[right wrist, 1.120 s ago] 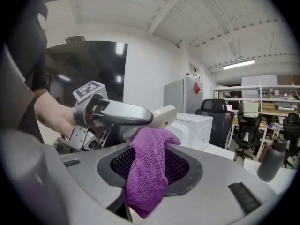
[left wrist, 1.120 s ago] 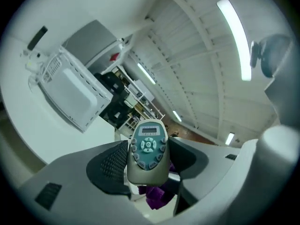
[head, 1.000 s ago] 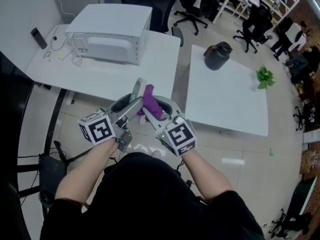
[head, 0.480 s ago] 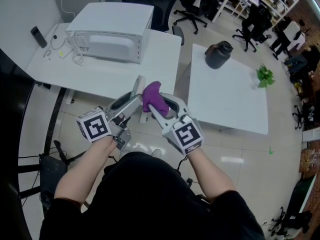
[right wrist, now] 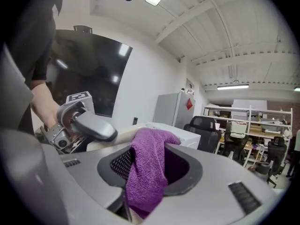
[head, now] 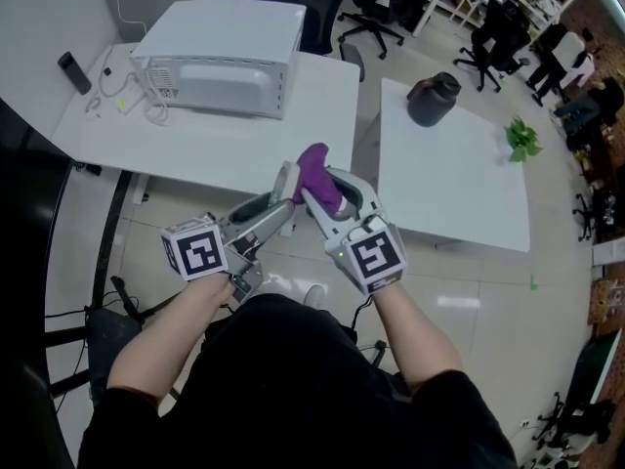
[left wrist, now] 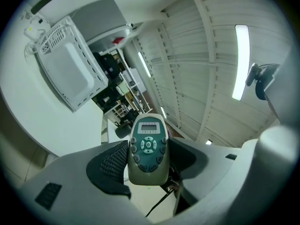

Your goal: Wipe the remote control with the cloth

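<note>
My left gripper [head: 282,195] is shut on a cream remote control [left wrist: 148,146] with a teal button face. The remote stands up between the jaws, its small screen at the far end. In the head view the remote [head: 284,184] shows as a pale bar in the air in front of the person. My right gripper [head: 323,182] is shut on a purple cloth [right wrist: 147,170] that bunches out of the jaws. The cloth [head: 316,172] lies against the right side of the remote near its far end. In the right gripper view the left gripper [right wrist: 89,123] is close on the left.
A white boxy appliance [head: 225,57] with cables stands on a white table [head: 195,149] ahead. A second white table [head: 459,189] to the right bears a black jug [head: 435,99] and a small green plant [head: 524,140]. A dark handset [head: 74,71] lies far left. Office chairs stand behind.
Both grippers have shifted a little right and away from the person. The cloth has slid along the remote's right side toward its far end. Both grips are unchanged.
</note>
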Motion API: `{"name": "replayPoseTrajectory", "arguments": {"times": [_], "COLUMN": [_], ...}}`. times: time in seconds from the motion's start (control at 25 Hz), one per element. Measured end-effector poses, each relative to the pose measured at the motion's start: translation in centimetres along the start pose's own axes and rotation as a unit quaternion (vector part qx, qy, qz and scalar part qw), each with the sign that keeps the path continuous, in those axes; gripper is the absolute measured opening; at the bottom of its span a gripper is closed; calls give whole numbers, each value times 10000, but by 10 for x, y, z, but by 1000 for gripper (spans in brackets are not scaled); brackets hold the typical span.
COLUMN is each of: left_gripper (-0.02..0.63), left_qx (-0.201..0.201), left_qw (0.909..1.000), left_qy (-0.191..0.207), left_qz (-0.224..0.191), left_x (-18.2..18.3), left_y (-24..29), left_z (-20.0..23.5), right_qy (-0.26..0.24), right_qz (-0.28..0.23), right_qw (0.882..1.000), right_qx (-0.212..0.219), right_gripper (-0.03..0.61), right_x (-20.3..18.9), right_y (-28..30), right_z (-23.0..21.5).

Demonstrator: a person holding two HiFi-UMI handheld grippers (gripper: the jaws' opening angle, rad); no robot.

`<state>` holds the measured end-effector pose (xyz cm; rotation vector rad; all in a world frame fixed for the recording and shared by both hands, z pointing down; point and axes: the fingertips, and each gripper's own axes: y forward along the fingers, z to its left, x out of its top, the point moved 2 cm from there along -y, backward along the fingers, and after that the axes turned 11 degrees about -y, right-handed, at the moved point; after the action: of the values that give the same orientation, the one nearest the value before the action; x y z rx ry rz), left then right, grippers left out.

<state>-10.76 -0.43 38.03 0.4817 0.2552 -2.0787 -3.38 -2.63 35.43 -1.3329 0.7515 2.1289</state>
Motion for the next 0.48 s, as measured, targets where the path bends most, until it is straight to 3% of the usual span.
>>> {"name": "replayPoseTrajectory", "arguments": {"times": [0.12, 0.24, 0.28, 0.36, 0.48], "left_gripper": [262, 262, 262, 262, 262], "left_qx": [150, 868, 1253, 2041, 2887], "left_qw": [9998, 9919, 9835, 9574, 9195], "left_qy": [138, 926, 1302, 2031, 2641], "left_qz": [39, 37, 81, 228, 389], "left_x": [2, 12, 14, 15, 18], "left_y": [-4, -4, -1, 5, 22], "left_z": [10, 39, 55, 90, 140], "right_qy": [14, 85, 113, 188, 272], "right_qz": [234, 695, 854, 1119, 1387], "right_qw": [9995, 9964, 9950, 9921, 9888], "right_qx": [-231, -469, -509, -527, -473], "right_gripper": [163, 163, 163, 164, 164], "right_x": [-9, -33, -43, -61, -84], "right_y": [-1, -7, -9, -14, -18], "right_z": [-3, -2, -1, 1, 0]}}
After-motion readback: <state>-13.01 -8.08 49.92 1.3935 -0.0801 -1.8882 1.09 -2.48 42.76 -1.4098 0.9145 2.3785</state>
